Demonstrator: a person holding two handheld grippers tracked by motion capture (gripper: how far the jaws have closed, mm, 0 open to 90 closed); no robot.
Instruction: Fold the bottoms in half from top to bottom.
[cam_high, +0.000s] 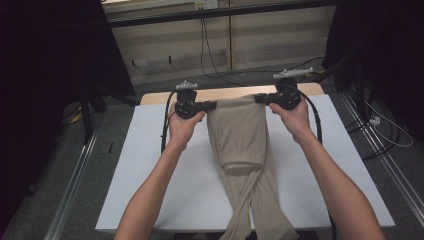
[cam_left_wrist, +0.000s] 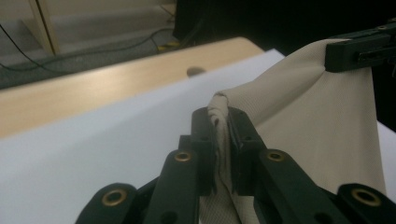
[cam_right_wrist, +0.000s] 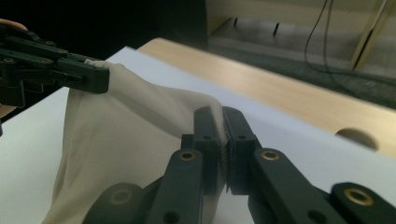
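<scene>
High view shows the left gripper (cam_high: 210, 105) and the right gripper (cam_high: 260, 98) holding up the tan pants (cam_high: 240, 145) by two top corners. Both sets of jaws pinch the cloth tight. The legs hang down and lie crossed on the white table (cam_high: 150, 170).
</scene>
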